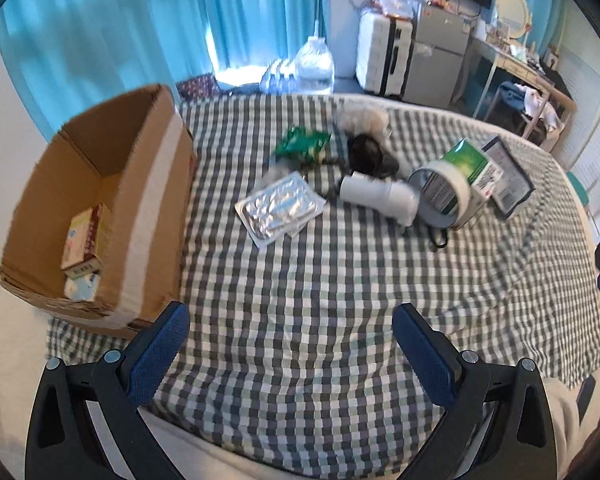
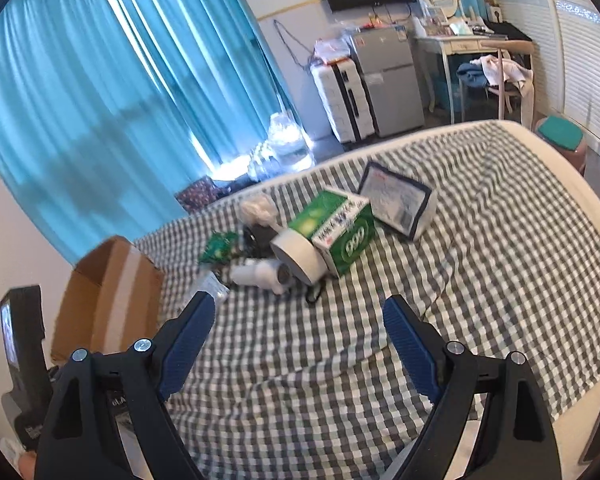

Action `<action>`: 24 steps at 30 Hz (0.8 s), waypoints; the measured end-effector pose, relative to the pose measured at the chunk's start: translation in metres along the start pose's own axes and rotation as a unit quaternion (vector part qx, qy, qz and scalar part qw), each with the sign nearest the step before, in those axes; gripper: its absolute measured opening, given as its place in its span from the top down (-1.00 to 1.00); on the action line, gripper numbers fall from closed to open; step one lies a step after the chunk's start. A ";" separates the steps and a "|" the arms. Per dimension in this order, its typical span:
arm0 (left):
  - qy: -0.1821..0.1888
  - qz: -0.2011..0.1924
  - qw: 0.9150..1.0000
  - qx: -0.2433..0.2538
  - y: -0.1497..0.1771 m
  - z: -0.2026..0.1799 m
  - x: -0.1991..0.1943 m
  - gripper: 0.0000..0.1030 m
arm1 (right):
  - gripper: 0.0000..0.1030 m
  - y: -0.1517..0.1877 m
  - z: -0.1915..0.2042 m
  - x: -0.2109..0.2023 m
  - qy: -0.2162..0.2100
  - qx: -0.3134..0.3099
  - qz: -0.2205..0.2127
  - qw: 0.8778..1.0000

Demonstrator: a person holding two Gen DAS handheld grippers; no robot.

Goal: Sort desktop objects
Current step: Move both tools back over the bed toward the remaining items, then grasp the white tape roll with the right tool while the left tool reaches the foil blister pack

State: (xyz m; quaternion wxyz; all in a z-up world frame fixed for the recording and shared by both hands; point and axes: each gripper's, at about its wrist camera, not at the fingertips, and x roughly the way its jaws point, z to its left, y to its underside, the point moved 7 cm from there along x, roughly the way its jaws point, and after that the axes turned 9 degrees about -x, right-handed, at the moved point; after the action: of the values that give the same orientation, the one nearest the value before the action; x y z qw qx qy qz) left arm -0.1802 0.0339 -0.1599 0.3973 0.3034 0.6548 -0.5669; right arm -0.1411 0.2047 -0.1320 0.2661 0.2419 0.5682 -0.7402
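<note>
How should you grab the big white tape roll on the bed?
Probably by its upper rim, coming from above. The tape roll stands on edge, leaning against the green box, so one finger could slip into its open hole and the other outside.

The only marking that reads clearly is "999", in large white outlined numerals inside a white oval on the side panel of the green box (image 2: pixel 342 236); in the right wrist view it appears tilted and upside down. The white panel next to it carries lines of small dark print and a red mark, too small and blurred to read. The framed card (image 2: pixel 396 203) behind the box bears a red heading and fine print, both illegible. The small carton (image 1: pixel 85 240) in the cardboard box (image 1: pixel 148 216) shows red lettering that cannot be made out.
</note>
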 end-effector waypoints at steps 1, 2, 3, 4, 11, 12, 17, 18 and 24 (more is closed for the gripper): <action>0.000 0.006 1.000 -0.005 0.000 0.001 0.008 -1.00 | -0.68 0.003 -0.001 0.008 0.004 -0.004 0.006 1.000; 0.000 0.011 1.000 -0.009 0.001 0.002 0.016 -1.00 | -0.68 0.006 -0.001 0.016 0.007 -0.008 0.012 1.000; 0.000 0.017 1.000 -0.013 0.001 0.001 0.024 -1.00 | -0.68 0.009 -0.001 0.023 0.009 -0.012 0.016 1.000; 0.000 0.023 1.000 -0.017 0.001 0.001 0.033 -1.00 | -0.68 0.012 0.000 0.031 0.010 -0.016 0.020 1.000; -0.016 0.037 0.997 -0.069 -0.014 0.011 0.079 -1.00 | -0.68 0.017 0.007 0.091 0.001 -0.021 0.061 0.998; -0.015 0.040 0.996 -0.081 -0.018 0.014 0.085 -1.00 | -0.68 0.016 0.009 0.098 0.001 -0.022 0.062 0.998; -0.010 0.062 0.988 -0.139 -0.037 0.026 0.120 -1.00 | -0.68 0.018 0.012 0.128 0.015 -0.016 0.074 0.997; -0.007 0.063 0.987 -0.148 -0.042 0.026 0.128 -1.00 | -0.68 0.020 0.012 0.134 0.020 -0.019 0.080 0.996; 0.006 0.084 0.980 -0.178 -0.060 0.025 0.166 -1.00 | -0.69 0.021 0.004 0.159 0.029 -0.007 0.101 0.994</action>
State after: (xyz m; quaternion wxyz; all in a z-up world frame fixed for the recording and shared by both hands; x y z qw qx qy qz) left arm -0.3102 -0.0101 -0.2742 0.4873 0.2856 0.7198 -0.4037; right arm -0.2455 0.1772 -0.2512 0.3240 0.3177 0.5535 -0.6984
